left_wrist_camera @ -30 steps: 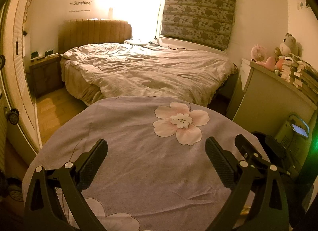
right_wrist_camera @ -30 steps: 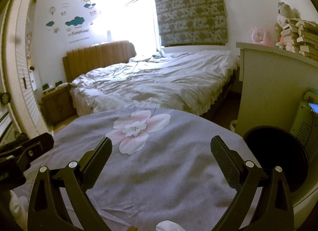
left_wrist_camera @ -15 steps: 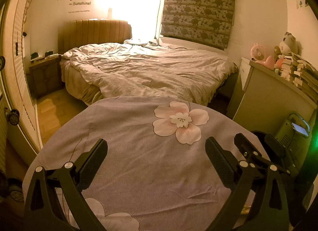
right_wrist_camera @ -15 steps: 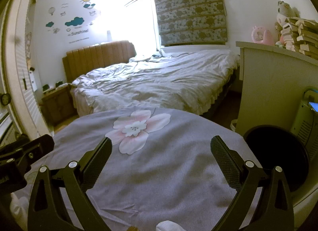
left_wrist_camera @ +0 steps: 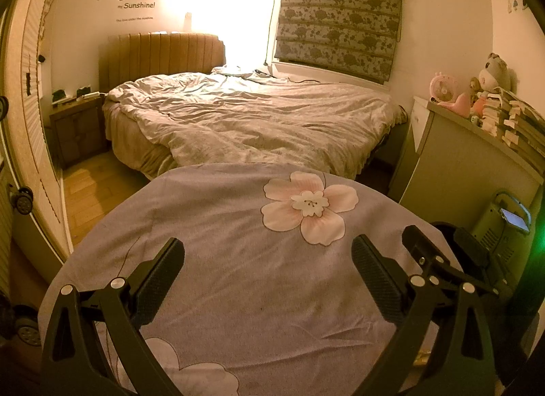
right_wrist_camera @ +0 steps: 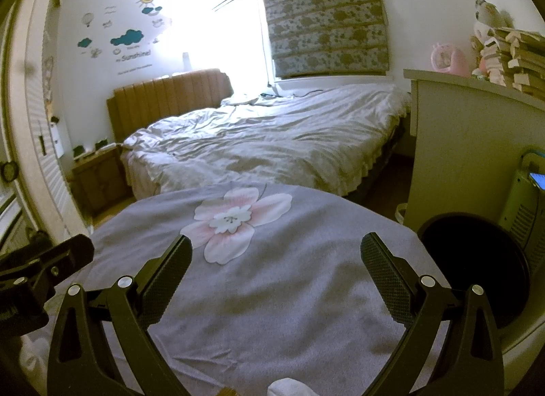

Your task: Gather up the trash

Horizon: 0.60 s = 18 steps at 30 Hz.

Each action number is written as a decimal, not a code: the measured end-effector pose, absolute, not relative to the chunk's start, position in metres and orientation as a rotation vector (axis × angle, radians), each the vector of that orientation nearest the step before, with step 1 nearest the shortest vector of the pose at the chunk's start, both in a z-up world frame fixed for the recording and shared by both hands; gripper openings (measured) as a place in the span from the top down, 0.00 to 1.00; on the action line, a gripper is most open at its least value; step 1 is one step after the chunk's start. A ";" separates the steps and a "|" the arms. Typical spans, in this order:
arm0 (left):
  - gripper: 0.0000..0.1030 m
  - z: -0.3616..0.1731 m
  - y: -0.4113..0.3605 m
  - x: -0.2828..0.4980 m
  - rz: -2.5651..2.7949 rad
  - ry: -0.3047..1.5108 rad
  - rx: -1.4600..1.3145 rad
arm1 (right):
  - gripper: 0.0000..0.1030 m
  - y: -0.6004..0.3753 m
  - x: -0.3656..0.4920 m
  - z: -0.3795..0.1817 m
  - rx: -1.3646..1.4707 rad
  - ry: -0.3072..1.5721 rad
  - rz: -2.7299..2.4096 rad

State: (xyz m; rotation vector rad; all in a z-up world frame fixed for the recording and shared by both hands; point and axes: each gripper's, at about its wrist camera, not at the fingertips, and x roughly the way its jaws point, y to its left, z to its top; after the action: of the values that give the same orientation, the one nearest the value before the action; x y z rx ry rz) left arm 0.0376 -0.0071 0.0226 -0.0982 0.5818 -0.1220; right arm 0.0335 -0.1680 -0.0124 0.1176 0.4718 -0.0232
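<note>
Both hand-held grippers, left [left_wrist_camera: 267, 261] and right [right_wrist_camera: 276, 258], hover spread wide over the flowered cloth [right_wrist_camera: 289, 280] on the desk, holding nothing. The trash [right_wrist_camera: 289, 387], a white crumpled wad at the bottom edge of the right view, is possibly tissue. It should prove light and soft; pinch its bulk. The dark bin [right_wrist_camera: 477, 259] stands at lower right.
</note>
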 end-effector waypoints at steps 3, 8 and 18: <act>0.05 0.023 -0.007 0.038 -0.124 0.582 -0.098 | 0.05 -0.169 0.034 -0.012 0.117 0.472 -0.023; 0.05 0.022 -0.007 0.038 -0.124 0.582 -0.097 | 0.05 -0.170 0.034 -0.012 0.118 0.472 -0.023; 0.05 0.018 -0.004 0.040 -0.131 0.587 -0.094 | 0.05 -0.169 0.034 -0.012 0.120 0.474 -0.023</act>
State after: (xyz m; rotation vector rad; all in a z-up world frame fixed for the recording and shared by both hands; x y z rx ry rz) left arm 0.0398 -0.0037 0.0176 -0.0944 0.5867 -0.1311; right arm 0.0342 -0.1694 -0.0122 0.1197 0.4737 -0.0232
